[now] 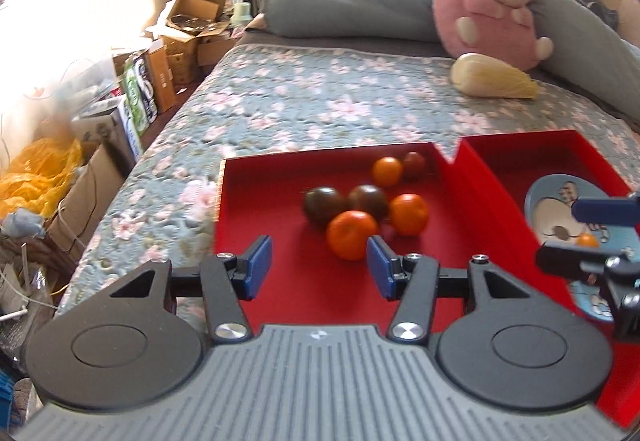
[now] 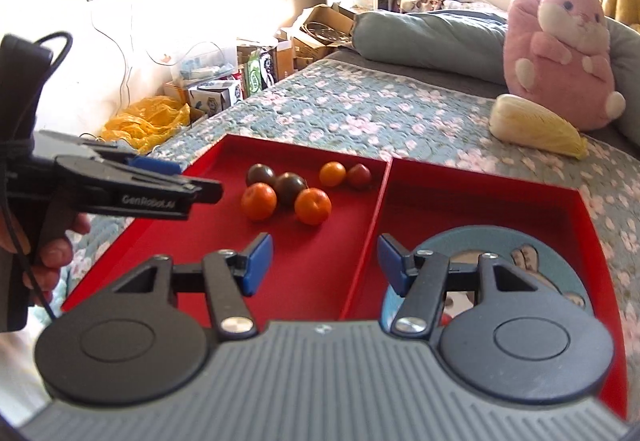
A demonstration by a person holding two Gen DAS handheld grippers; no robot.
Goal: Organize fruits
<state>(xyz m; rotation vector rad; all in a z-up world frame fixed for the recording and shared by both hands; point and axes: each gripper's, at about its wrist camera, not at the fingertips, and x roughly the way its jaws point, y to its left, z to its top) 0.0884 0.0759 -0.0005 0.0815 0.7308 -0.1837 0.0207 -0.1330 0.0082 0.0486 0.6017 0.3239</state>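
From the left wrist, my left gripper [image 1: 320,267] hangs jaws apart before six fruits [image 1: 362,197] left in the red tray [image 1: 280,281]; one small orange fruit [image 1: 588,240] sits on the blue plate [image 1: 538,197].

From the right wrist, my right gripper [image 2: 325,264] is empty, jaws apart, over the divider. Sorting looks barely begun.

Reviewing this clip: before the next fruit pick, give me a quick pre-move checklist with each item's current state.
1. Left claw open and empty: ok, its jaws stand wide apart with nothing between.
2. Right claw open and empty: ok.
3. Nearest orange lined up: ok, it sits just ahead of the left claw, slightly right of centre.
4. Neighbours clear of the orange: not ok, a dark tomato and another orange sit close against it.
5. Plate in the right tray compartment ready: ok, one small fruit is visible on it.
6. Claws apart: ok, each is over a different compartment.
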